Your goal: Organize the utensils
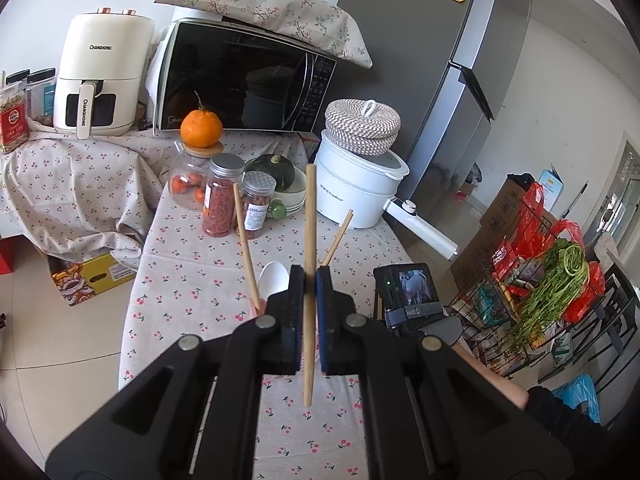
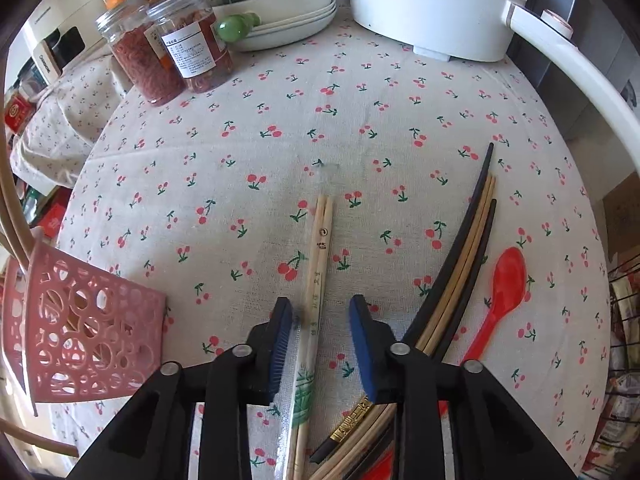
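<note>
2 grippers, 2 jobs: sorting chopsticks into the pink basket.

Left gripper is clamped on 1 wooden chopstick, held upright; right gripper hangs with jaws apart around the wrapped pair on the tablecloth. Next, I'd guess: squeeze, lift.

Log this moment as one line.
left gripper: jaws shut on wooden chopstick, held upright | right gripper: jaws open astride disposable chopstick pair on tablecloth | loose: red spoon, black and bamboo chopsticks
</note>
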